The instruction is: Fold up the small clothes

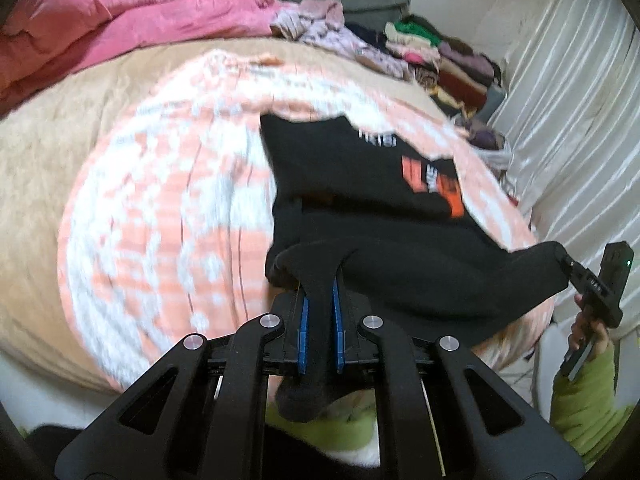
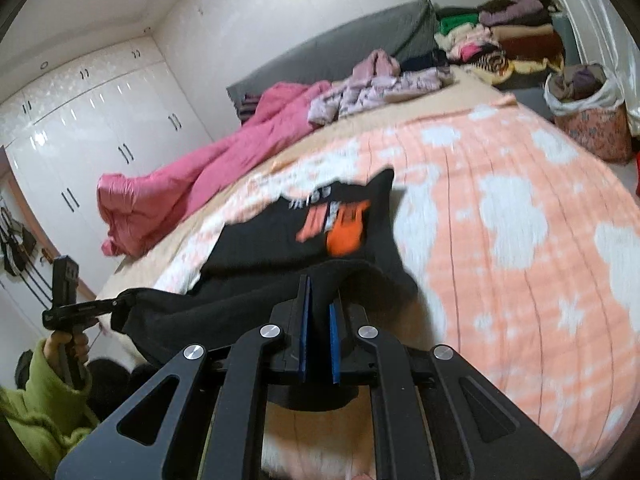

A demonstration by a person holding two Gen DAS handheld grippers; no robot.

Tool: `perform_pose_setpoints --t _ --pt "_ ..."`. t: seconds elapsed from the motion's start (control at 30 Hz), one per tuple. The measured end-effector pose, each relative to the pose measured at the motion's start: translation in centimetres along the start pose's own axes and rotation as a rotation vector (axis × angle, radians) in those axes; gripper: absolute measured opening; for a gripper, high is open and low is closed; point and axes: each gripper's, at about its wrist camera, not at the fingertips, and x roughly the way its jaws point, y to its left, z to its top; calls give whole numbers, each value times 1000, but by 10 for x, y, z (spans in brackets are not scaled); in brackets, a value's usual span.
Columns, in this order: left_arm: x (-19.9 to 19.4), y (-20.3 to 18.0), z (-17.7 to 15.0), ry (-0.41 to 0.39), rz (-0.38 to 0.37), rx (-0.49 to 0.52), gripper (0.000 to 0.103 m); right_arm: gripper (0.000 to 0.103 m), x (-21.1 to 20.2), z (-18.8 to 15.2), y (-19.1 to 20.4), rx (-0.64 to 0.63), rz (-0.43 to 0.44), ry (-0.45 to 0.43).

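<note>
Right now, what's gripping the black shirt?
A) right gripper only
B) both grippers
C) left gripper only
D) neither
B: the left gripper and the right gripper are each shut on the near edge of the black shirt, lifting it off the peach blanket.

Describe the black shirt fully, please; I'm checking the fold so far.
The black shirt looks like soft knit cloth with an orange and white print on its chest. Its far part lies flat on the peach and white blanket; its near edge is raised off the bed and doubled over. The left gripper is shut on one near corner and the right gripper on the other, so the edge hangs slack between them. The pictures are blurred, so the print's wording cannot be read.
</note>
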Motion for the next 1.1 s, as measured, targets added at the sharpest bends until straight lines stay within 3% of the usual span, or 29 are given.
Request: perform_pose_setpoints --t 0.27,0.6,1.1 --pt "12 2 49 -72 6 -27 3 7 19 50 3 -38 -39 -66" --pt "44 -4 100 -104 57 -25 3 7 68 87 -9 -26 -92 -63" --pt "111 12 116 -23 134 10 4 7 138 86 -42 29 -175 44"
